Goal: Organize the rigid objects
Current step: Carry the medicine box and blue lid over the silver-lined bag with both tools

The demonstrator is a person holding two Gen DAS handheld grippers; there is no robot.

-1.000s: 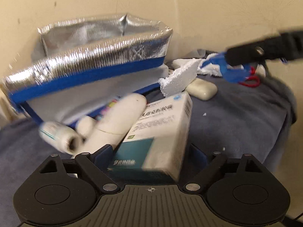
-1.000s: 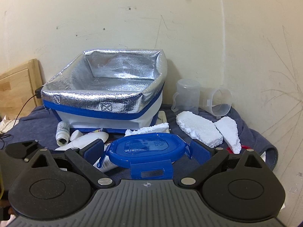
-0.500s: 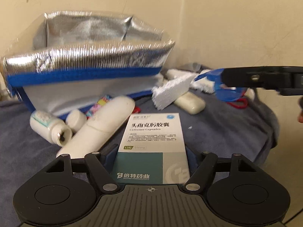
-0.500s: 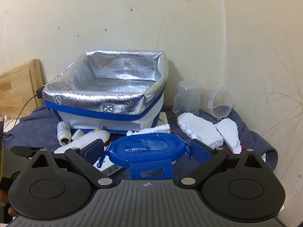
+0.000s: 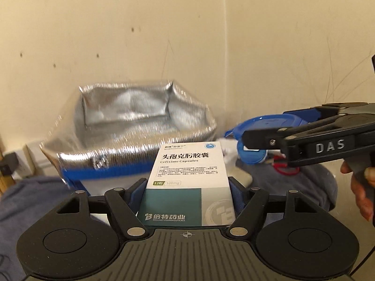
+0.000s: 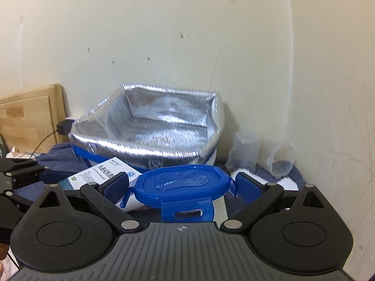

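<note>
A: Item 1, medicine box (image 5: 187,182): a white and teal carton printed "Cefixime Capsules", its corners seen square and uncrushed. It is held upright in the left gripper (image 5: 187,201), whose jaws have just been closing and are now pressed on its 2 sides. It is carried clear of the cloth (image 5: 30,201), in front of the foil-lined bag (image 5: 131,126).

B: Item 2, blue lid (image 6: 185,182): oval, glossy, with a latch tab. It is clamped flat across its width by the right gripper (image 6: 181,186), also short of the bag.

A: Step in hand is judged as transport. Both items must be brought over the bag's near rim, then released inside.

B: Noted beyond the bag: 2 clear measuring cups (image 6: 246,147).
</note>
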